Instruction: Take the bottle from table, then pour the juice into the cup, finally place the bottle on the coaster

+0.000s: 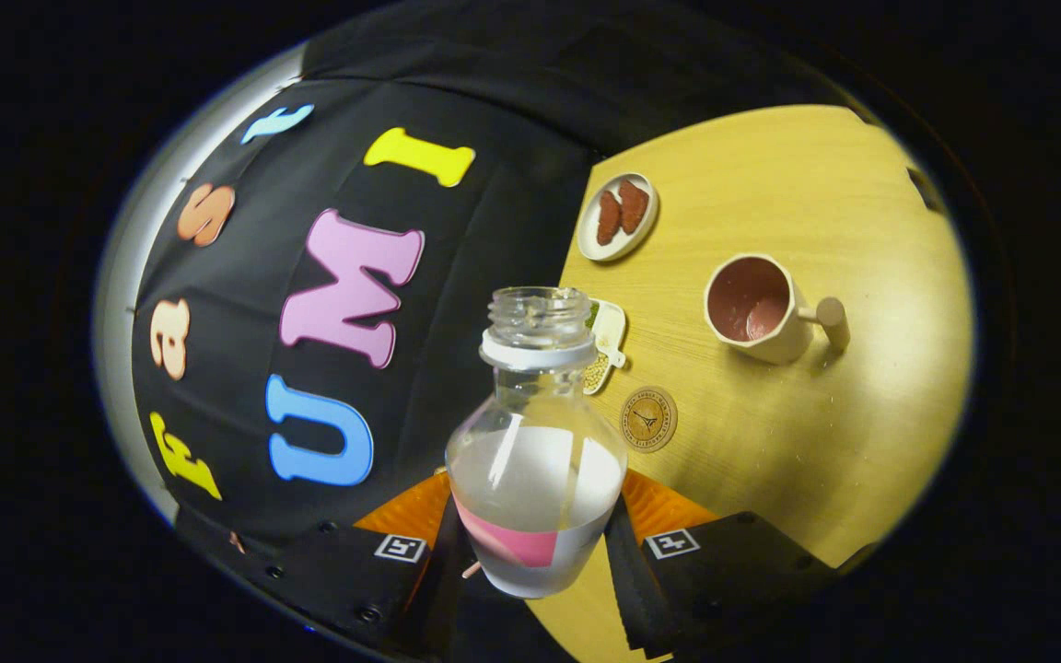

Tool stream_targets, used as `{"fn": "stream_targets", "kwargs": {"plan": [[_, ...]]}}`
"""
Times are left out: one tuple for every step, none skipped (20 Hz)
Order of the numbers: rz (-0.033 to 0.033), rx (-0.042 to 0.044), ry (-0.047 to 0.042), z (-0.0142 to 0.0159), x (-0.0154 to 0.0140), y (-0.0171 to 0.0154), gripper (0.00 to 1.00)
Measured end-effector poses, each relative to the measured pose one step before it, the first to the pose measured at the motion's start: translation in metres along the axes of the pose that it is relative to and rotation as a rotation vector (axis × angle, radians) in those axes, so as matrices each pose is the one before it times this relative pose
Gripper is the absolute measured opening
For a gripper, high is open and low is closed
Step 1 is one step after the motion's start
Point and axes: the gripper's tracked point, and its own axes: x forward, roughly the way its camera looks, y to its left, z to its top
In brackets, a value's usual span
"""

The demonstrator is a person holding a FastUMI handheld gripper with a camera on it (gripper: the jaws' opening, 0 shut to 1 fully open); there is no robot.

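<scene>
My gripper (535,543) is shut on a clear, uncapped bottle (535,442) that stands between the fingers, its open neck pointing away from me and whitish liquid in its lower part. The view is rolled, so the wooden table (825,460) appears tilted. Beyond the bottle to the right lies a round cork coaster (648,419) flat on the table. Further off stands a cream cup (756,308) with a pink inside, a side handle and some pinkish liquid in it. The bottle is held above the table, apart from both cup and coaster.
A small oval plate (618,217) with two brown biscuits sits at the table's far edge. A small dish (606,345) of pale grains lies partly hidden behind the bottle's neck. The booth's black cloth wall stands beyond the table's edge.
</scene>
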Motion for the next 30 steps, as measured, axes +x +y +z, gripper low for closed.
{"fn": "stream_targets", "kwargs": {"plan": [[-0.00328, -0.08083, -0.00948, -0.00512, -0.00421, 0.00303, 0.71], [-0.00551, -0.08548, -0.00477, -0.00484, -0.00463, 0.00212, 0.71], [-0.00094, -0.08996, -0.01421, -0.00399, -0.00457, 0.00360, 0.71], [-0.00315, -0.09061, -0.02284, -0.00081, -0.00074, 0.00299, 0.71], [-0.00003, -0.08842, -0.02800, -0.00006, -0.00142, 0.00210, 0.71], [-0.01127, -0.08036, -0.02304, -0.00208, 0.00167, 0.00035, 0.71], [-0.01382, -0.07079, -0.01407, -0.00370, 0.00073, -0.00166, 0.71], [-0.01070, -0.07189, -0.02043, -0.00212, 0.00219, 0.00004, 0.71], [-0.01177, -0.05609, -0.01863, -0.00252, 0.00409, -0.00073, 0.71], [-0.01317, -0.05631, -0.02397, -0.00230, 0.00230, -0.00136, 0.71], [-0.01583, -0.05457, -0.02162, -0.00263, 0.00499, -0.00152, 0.71], [-0.01432, -0.04153, -0.01462, -0.00411, 0.00440, -0.00001, 0.71], [-0.00952, -0.04977, -0.01602, -0.00372, 0.00736, 0.00124, 0.71], [-0.00460, -0.04759, -0.01549, -0.00372, 0.00979, 0.00133, 0.71], [0.00409, -0.04722, -0.01318, -0.00329, 0.00914, 0.00380, 0.71], [0.00959, -0.04869, -0.01716, -0.00159, 0.00832, 0.00671, 0.71], [0.00630, -0.04899, -0.01164, -0.00241, 0.01062, 0.00475, 0.71], [0.00368, -0.04334, -0.00789, -0.00471, 0.00985, 0.00506, 0.71], [-0.00434, -0.03525, -0.00561, -0.00286, 0.01094, 0.00236, 0.71], [-0.00766, -0.02010, 0.00097, -0.00305, 0.01011, 0.00115, 0.71], [-0.00797, -0.00694, -0.00189, -0.00281, 0.01121, 0.00157, 0.71], [-0.01334, 0.00408, -0.00094, -0.00200, 0.01127, -0.00049, 0.71], [-0.01653, 0.00923, -0.00163, -0.00243, 0.01120, -0.00263, 0.71], [-0.01945, 0.00769, -0.00059, -0.00236, 0.01085, -0.00385, 0.71], [-0.01441, 0.00605, 0.00055, -0.00287, 0.01191, -0.00375, 0.72], [-0.00962, 0.00712, 0.00683, -0.00397, 0.00991, -0.00173, 0.72], [-0.00576, 0.01011, 0.00385, -0.00327, 0.01017, -0.00226, 0.72], [-0.01097, 0.01119, 0.00544, -0.00282, 0.00860, -0.00283, 0.72], [-0.00598, 0.01079, 0.00704, -0.00403, 0.00748, -0.00137, 0.72], [-0.00720, 0.00402, 0.00971, -0.00427, 0.00636, -0.00146, 0.72]]}}
